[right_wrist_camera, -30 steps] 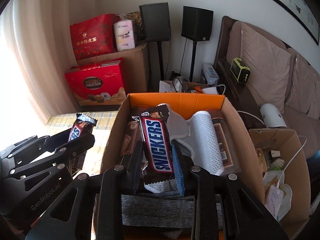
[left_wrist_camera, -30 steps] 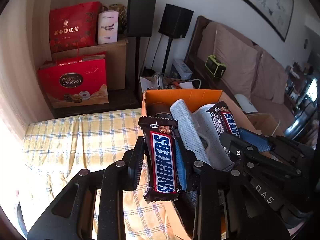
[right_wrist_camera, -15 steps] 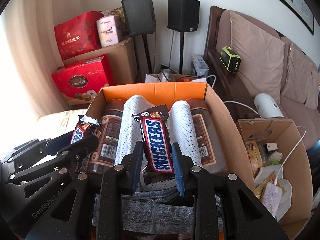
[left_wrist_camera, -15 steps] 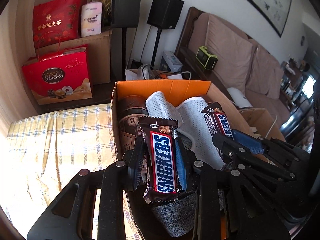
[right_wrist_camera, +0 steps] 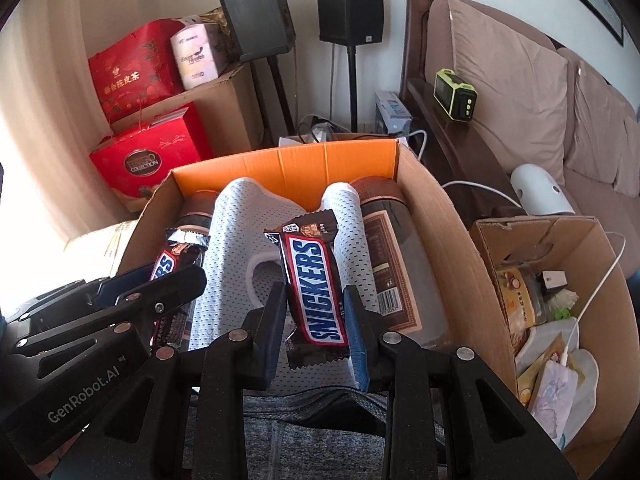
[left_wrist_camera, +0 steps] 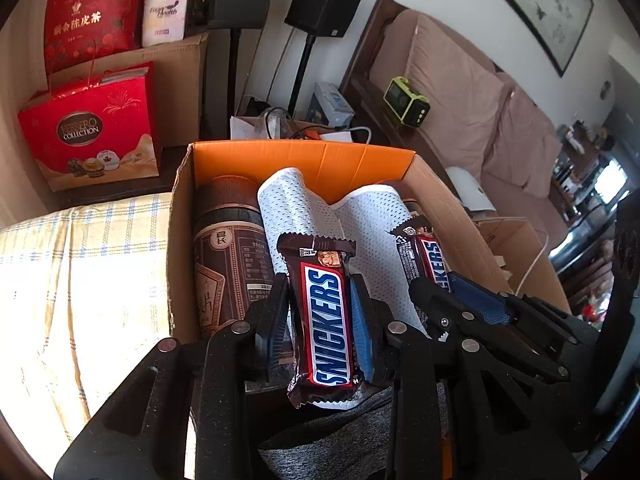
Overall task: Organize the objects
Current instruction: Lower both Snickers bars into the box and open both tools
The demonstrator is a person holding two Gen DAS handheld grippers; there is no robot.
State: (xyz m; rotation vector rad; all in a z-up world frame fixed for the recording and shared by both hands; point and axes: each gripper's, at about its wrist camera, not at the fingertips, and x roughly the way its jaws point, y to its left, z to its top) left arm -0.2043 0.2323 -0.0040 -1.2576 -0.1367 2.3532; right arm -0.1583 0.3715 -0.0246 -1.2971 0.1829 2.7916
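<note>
Each gripper holds a brown Snickers bar over an open cardboard box with an orange inner wall. My left gripper is shut on one Snickers bar, which also shows at the left of the right wrist view as the Snickers bar. My right gripper is shut on the other Snickers bar, seen from the left wrist as the bar. In the box lie two brown canisters, white mesh cloth and grey cloth.
A yellow checked cloth covers the surface left of the box. A second cardboard box with odds and ends and a white cable stands at the right. Red gift bags, speakers on stands and a sofa lie beyond.
Both grippers have moved forward and down over the box, each still holding its bar. The box's contents now fill more of both views, and the checked cloth has slid to the left.
</note>
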